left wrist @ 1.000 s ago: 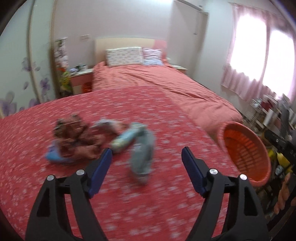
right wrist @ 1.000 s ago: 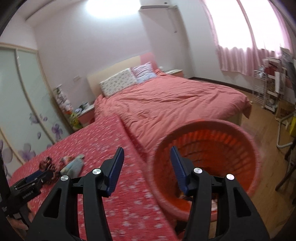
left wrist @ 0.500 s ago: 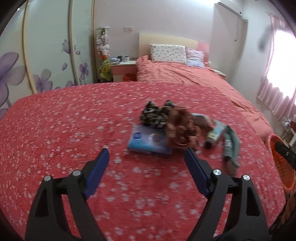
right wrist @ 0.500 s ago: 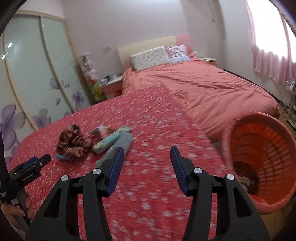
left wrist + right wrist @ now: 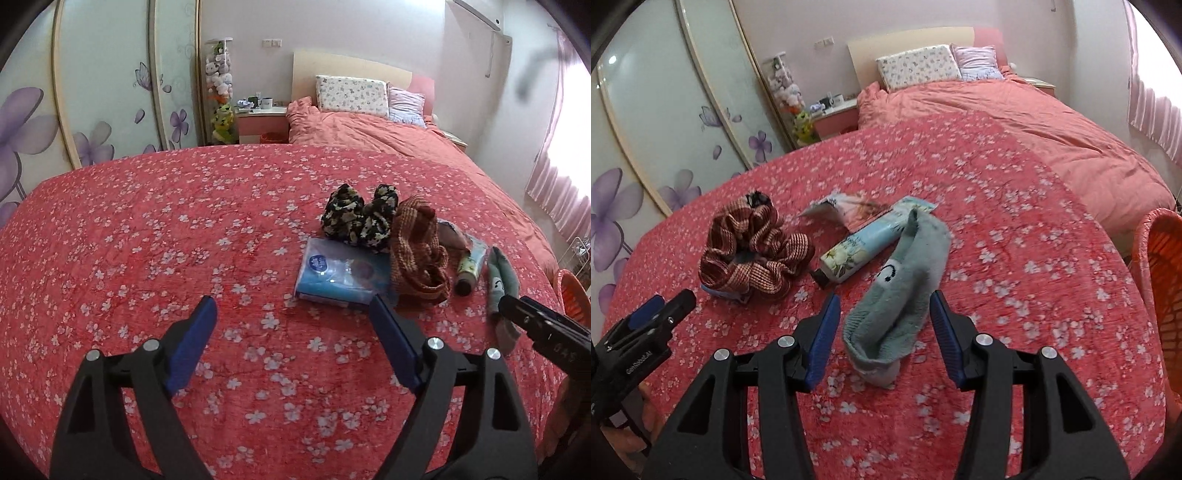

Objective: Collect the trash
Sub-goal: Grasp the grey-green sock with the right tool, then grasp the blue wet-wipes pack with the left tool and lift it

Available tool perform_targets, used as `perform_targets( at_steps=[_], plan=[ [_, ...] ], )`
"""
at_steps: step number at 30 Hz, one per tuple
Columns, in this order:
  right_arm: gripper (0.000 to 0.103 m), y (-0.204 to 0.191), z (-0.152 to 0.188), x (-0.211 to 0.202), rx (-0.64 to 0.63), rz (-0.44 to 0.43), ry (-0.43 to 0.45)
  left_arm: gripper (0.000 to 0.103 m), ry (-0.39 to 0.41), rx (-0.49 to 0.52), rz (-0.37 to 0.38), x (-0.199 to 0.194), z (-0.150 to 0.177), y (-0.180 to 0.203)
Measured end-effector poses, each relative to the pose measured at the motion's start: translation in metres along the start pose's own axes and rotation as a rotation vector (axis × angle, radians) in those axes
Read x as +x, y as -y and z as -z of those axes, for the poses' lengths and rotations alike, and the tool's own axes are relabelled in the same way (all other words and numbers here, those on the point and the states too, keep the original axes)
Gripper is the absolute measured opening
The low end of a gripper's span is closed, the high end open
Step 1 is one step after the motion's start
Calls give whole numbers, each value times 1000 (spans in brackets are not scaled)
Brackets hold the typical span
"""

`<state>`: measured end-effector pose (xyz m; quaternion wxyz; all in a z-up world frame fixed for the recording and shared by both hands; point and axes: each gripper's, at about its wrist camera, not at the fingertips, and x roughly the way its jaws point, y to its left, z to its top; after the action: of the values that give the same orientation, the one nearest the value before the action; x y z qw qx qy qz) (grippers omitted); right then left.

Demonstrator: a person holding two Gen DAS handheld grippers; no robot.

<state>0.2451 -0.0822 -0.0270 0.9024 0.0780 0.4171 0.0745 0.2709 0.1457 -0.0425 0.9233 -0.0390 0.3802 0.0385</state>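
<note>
A small pile lies on the red flowered bedspread [image 5: 147, 229]: a blue tissue pack [image 5: 343, 273], a black flowered scrunchie [image 5: 354, 221], a red-brown scrunchie [image 5: 417, 251], a pale blue tube [image 5: 469, 266] and a grey sock [image 5: 500, 280]. My left gripper [image 5: 291, 314] hovers open just short of the tissue pack, nothing between its fingers. My right gripper [image 5: 884, 299] straddles the grey sock [image 5: 905, 280]. Its jaws are closing and the pads stand a little off the cloth. Beside the sock lie the tube [image 5: 868, 243], a torn wrapper [image 5: 842, 210] and the red-brown scrunchie [image 5: 753, 247].
An orange basket [image 5: 1160, 266] stands off the bed's right edge, also visible as the basket [image 5: 572, 299] in the left wrist view. A second bed with pillows [image 5: 351, 96] lies behind. A nightstand [image 5: 262, 122] and flowered wardrobe doors [image 5: 110, 92] line the far left wall.
Both grippers swung left, away from the basket, toward the pile. The right one came down around the grey sock and narrowed. The left one now sits before the tissue pack.
</note>
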Motion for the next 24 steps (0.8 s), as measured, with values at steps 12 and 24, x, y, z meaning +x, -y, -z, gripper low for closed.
perform_targets(
  at_steps=[12,24],
  plan=[
    [21,8,12,-2,-10,45,-8,86,-47,38,48,24,-2,38],
    [21,8,11,-1,-11,46,-11,79,-134,18,12,57,-15,50]
  ],
)
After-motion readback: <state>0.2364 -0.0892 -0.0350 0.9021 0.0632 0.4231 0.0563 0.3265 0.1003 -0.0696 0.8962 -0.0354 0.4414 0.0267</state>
